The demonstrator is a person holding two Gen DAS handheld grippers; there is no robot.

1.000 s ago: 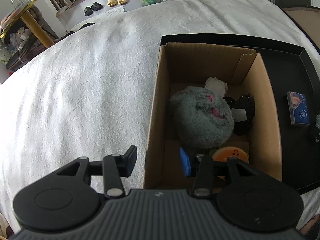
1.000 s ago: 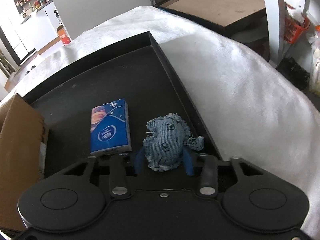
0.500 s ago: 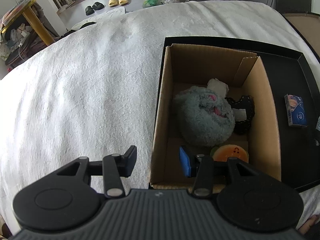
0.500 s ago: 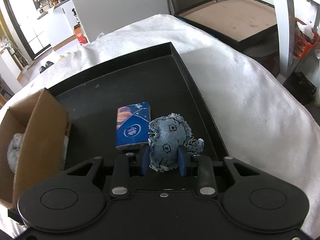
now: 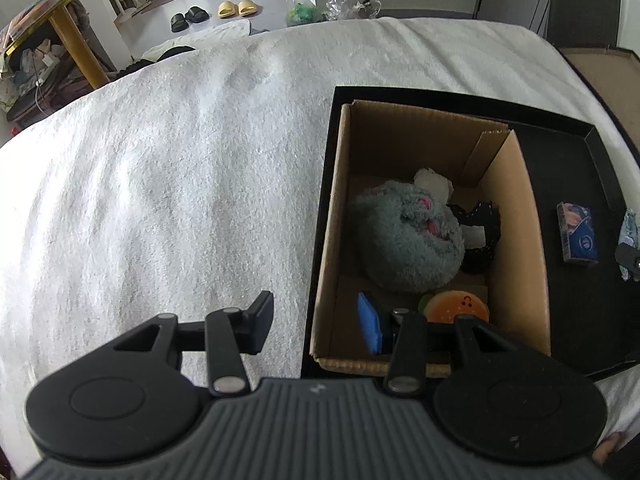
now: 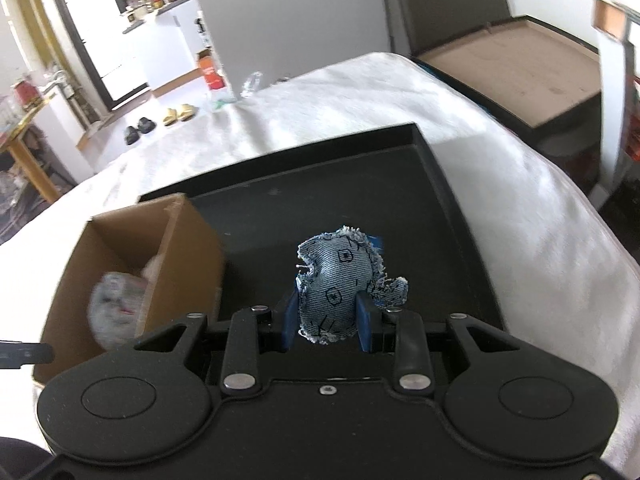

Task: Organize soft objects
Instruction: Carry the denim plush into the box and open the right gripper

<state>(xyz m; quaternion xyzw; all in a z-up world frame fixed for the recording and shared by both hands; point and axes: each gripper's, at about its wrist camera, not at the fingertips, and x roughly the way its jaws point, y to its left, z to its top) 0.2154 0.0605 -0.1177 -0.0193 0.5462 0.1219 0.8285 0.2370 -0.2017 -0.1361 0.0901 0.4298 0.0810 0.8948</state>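
My right gripper (image 6: 327,326) is shut on a blue denim soft toy (image 6: 340,286) and holds it up above the black tray (image 6: 332,184), right of the cardboard box (image 6: 188,252). The box (image 5: 516,216) stands in the tray's left part and holds a grey plush (image 5: 408,244), a black lace piece (image 5: 482,236), a white soft item (image 5: 432,180) and an orange burger-like toy (image 5: 458,306). My left gripper (image 5: 316,320) is open and empty, straddling the box's near left wall. A blue tissue pack (image 5: 578,234) lies on the tray (image 5: 568,168).
The tray sits on a white fluffy cover (image 5: 160,184) over a bed or table. A second brown-bottomed tray (image 6: 516,68) stands beyond the far right edge. Floor, slippers (image 5: 234,8) and a yellow-legged table (image 5: 76,40) lie beyond the far left edge.
My right gripper has lifted the denim toy off the tray and swung left toward the box. The left gripper has drawn back a little, still open.
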